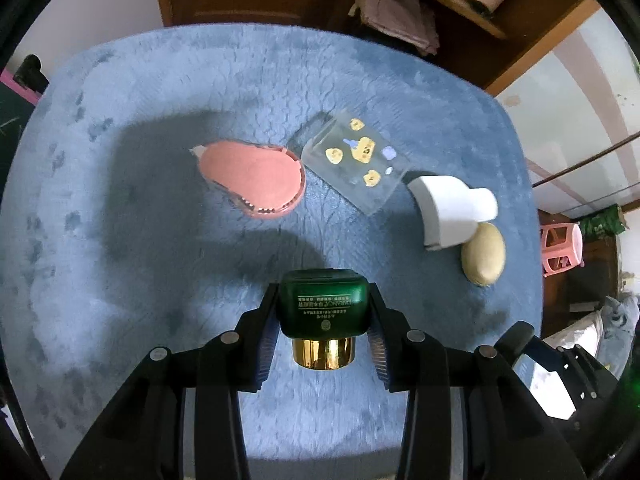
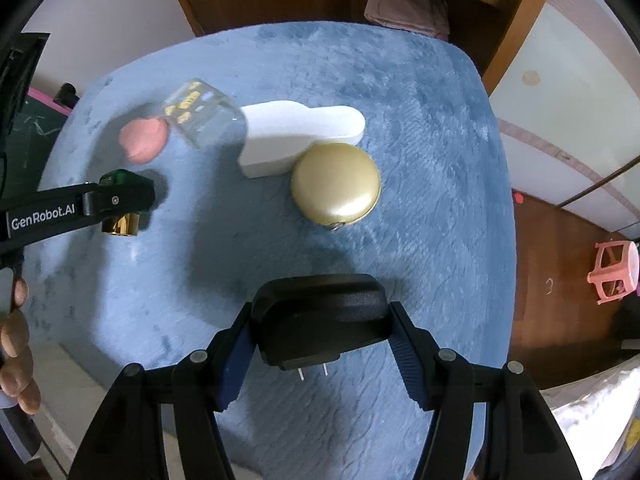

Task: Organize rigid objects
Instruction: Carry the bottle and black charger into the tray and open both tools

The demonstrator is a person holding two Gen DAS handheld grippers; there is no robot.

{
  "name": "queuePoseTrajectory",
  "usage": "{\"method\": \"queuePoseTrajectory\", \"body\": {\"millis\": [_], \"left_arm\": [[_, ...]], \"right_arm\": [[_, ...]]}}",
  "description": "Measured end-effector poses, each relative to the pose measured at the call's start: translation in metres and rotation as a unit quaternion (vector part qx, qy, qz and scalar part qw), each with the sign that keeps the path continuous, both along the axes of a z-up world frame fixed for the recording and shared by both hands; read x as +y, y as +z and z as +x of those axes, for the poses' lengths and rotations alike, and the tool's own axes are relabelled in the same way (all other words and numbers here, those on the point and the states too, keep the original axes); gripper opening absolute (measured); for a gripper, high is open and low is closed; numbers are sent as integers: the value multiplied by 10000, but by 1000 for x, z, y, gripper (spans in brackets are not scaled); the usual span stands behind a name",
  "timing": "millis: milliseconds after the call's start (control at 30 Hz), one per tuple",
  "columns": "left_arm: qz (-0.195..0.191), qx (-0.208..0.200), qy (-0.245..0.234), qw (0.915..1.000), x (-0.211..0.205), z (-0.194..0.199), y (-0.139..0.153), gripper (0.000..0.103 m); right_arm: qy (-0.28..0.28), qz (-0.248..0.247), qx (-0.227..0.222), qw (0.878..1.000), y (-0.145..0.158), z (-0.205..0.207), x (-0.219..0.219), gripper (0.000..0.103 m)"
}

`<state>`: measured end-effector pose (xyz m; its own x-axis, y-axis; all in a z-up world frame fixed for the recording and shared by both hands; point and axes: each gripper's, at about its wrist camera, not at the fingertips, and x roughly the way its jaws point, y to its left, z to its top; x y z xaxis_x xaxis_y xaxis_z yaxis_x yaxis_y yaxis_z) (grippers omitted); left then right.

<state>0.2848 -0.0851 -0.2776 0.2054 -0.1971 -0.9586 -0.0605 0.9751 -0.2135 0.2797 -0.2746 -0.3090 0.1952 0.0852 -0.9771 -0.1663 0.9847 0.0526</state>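
A blue plush cloth [image 1: 160, 240] covers the counter. On it lie one pink pear-shaped case [image 1: 254, 180], one clear plastic box [image 1: 354, 162] printed with yellow figures just to its right, one white holder [image 1: 450, 210] beyond that, and one round gold compact [image 1: 483, 259] touching the holder's near edge. These four sit in a loose row across the middle of the cloth, ahead of both tools. A wooden cabinet [image 1: 460, 60] stands behind the counter, and a pink stool [image 2: 614, 270] sits on the floor off to the right.

The left gripper [image 1: 323, 312] has its fingers [image 1: 267, 320] clamped on the sides of one green bottle [image 1: 323, 306], whose gold cap [image 1: 323, 354] points back toward the camera; the bottle hangs over the near part of the cloth, well short of the row.

The right gripper [image 2: 320, 328] has its fingers [image 2: 234, 360] clamped on one black plug adapter [image 2: 320, 320], its two metal prongs facing the camera. It is held above the cloth, near the compact yet apart from it.
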Motion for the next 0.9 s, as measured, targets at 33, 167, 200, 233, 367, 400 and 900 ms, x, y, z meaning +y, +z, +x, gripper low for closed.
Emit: {"method": "queuePoseTrajectory", "body": {"millis": [33,167,200,233,367,400,900], "left_arm": [[-18,-19,-4,10000,1,-1,7,43],[-74,-130,-32,9999,8,-12,31,43],[-85,-165,-52,9998,11,-14,38,43],[-94,-207,-78,9997,12,-18,45,43],[-84,-386,-226,9990,7,-31,71,43],[-80,-446,-268,9986,9,-38,79,43],[176,-968,-639,9931,39,-139,144,43]], "right_arm": [[4,4,-21,10000,3,-3,0,64],[50,16,-112,9999,23,-14,5,64],[57,41,-147,9999,28,-18,6,64],[65,63,-177,9998,35,-19,9,64],[167,130,-385,9990,60,-31,15,64],[208,163,-447,9987,69,-39,17,64],[681,528,-1153,9896,156,-124,52,64]]}}
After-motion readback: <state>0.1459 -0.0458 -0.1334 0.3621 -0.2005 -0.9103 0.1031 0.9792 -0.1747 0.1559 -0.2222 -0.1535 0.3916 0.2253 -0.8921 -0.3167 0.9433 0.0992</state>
